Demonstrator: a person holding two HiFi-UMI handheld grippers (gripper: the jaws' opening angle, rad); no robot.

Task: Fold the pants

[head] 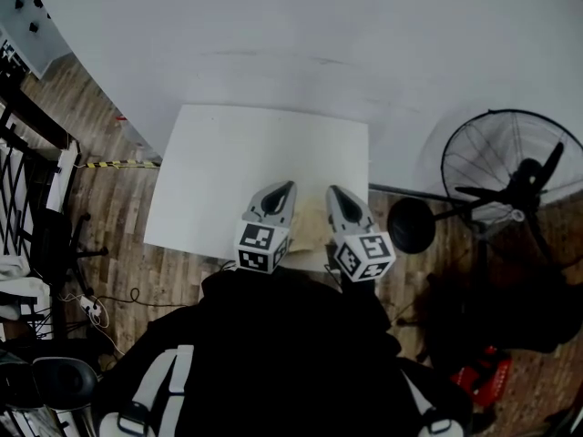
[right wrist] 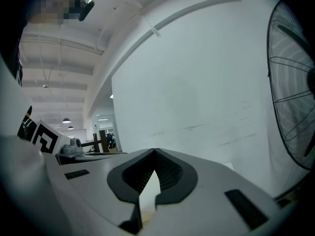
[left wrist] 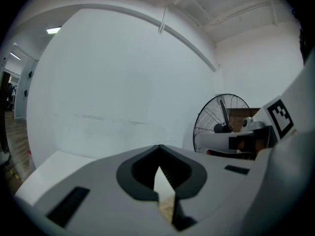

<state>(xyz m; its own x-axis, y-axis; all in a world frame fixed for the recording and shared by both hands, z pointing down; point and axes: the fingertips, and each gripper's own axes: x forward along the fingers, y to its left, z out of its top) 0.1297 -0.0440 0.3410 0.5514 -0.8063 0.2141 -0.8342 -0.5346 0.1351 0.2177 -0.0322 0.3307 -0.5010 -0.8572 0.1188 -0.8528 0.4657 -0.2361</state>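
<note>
The pants (head: 310,228) show as a pale beige patch on the white table (head: 246,153), close to its near edge, and my two grippers cover most of them. My left gripper (head: 286,188) hovers over their left side, jaws shut tip to tip. My right gripper (head: 332,190) is over their right side, also shut. In the left gripper view the jaws (left wrist: 158,147) meet at the tip with nothing pinched there, and a sliver of beige cloth (left wrist: 168,209) shows below through the gap. The right gripper (right wrist: 155,151) view shows its jaws meeting the same way, with no cloth at the tip.
A black standing fan (head: 510,167) stands on the wooden floor right of the table, and its base (head: 412,225) is near the table's corner. A white backdrop runs behind the table. Chairs and cables lie at the far left.
</note>
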